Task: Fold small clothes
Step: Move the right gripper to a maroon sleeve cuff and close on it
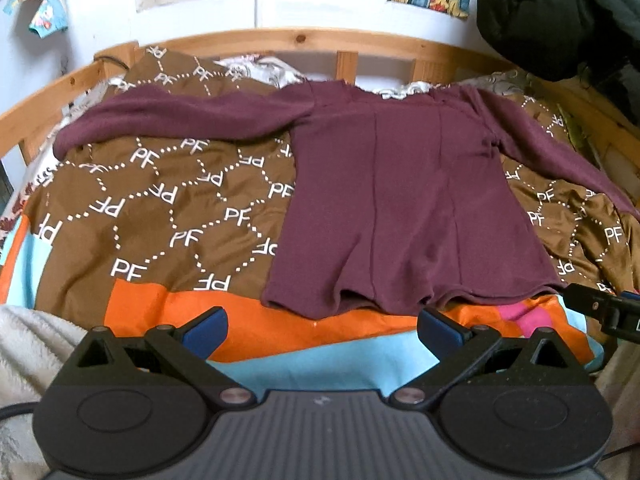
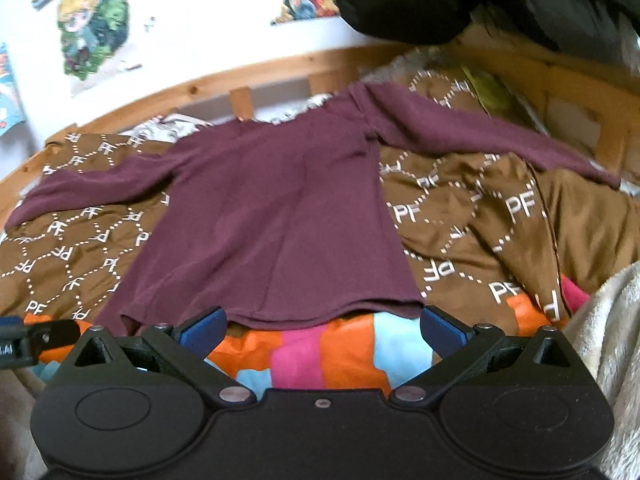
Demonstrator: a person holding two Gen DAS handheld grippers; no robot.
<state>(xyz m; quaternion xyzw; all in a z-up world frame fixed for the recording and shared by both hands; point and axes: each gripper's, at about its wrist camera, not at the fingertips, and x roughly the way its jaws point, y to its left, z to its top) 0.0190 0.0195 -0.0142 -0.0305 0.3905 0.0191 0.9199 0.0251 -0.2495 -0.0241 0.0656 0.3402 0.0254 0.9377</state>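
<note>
- Left hand-held gripper [image 1: 322, 330]: jaws spread wide, nothing between the blue pads [image 1: 206, 334]; hovers over the near edge of the bed, just short of the shirt hem.
- Right hand-held gripper [image 2: 323, 330]: also wide apart, empty; sits at the hem's near-right corner, pads [image 2: 442, 332] not touching cloth as far as I can tell.
- Each gripper's tip shows at the edge of the other's view, so they sit side by side.
- Maroon long-sleeve shirt [image 1: 384, 200]: lies flat on the bed, hem toward the grippers, collar toward the far rail, both sleeves spread out to the sides. Unfolded.
- Under it: brown "PF"-print bedspread [image 1: 160, 208] with an orange/blue/pink border at the near edge.
- Wooden bed rail [image 1: 280, 38] runs along the far edge; black garment [image 1: 560, 12] hangs at the far right; posters [image 2: 92, 28] on the white wall.
</note>
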